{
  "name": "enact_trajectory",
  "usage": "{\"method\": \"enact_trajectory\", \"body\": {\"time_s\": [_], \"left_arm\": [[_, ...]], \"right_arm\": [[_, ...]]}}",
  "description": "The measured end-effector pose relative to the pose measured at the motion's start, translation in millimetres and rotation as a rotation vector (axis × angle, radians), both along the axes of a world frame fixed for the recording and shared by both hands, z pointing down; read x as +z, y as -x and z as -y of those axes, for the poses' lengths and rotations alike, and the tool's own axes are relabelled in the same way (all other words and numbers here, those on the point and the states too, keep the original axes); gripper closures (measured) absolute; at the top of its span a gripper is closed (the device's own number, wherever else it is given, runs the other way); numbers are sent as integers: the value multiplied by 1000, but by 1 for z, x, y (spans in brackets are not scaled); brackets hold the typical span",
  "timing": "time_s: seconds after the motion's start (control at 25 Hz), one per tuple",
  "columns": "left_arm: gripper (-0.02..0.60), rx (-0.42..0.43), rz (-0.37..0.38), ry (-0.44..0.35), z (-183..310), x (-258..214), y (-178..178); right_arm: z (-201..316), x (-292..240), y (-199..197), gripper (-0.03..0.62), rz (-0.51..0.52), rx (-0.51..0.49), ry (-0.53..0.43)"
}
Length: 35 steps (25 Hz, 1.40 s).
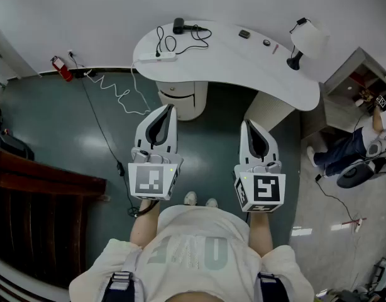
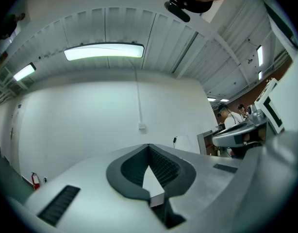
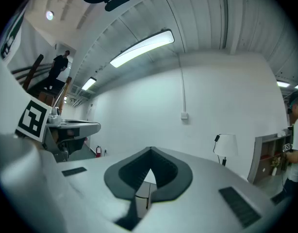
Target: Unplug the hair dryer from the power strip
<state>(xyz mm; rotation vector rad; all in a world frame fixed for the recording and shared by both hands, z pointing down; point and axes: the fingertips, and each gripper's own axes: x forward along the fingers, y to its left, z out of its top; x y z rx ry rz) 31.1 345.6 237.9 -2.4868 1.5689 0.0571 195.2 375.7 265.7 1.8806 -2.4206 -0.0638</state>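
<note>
On the white curved table (image 1: 243, 68) at the far side lies a black hair dryer (image 1: 178, 25). Its black cord (image 1: 199, 39) loops to a white power strip (image 1: 156, 56) near the table's left end. Both grippers hang over the floor, well short of the table. My left gripper (image 1: 170, 108) is shut with nothing in it, and its jaws (image 2: 149, 146) meet at the tips. My right gripper (image 1: 246, 125) is likewise shut and holds nothing (image 3: 150, 150). The dryer and strip do not show in either gripper view.
A white lamp (image 1: 306, 39) stands at the table's right end, with small items (image 1: 244, 34) beside it. A white coiled cable (image 1: 117, 90) and a red fire extinguisher (image 1: 62, 68) lie at the left. Dark wooden furniture (image 1: 29, 212) is at the left, and a person (image 1: 353, 146) is at the right.
</note>
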Motion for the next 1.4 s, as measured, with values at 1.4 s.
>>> {"method": "enact_trajectory", "body": {"time_s": [1.4], "left_arm": [[577,52,29,24,99,29,33]], "right_arm": [[92,21,39,594,64,-26,-13]]}}
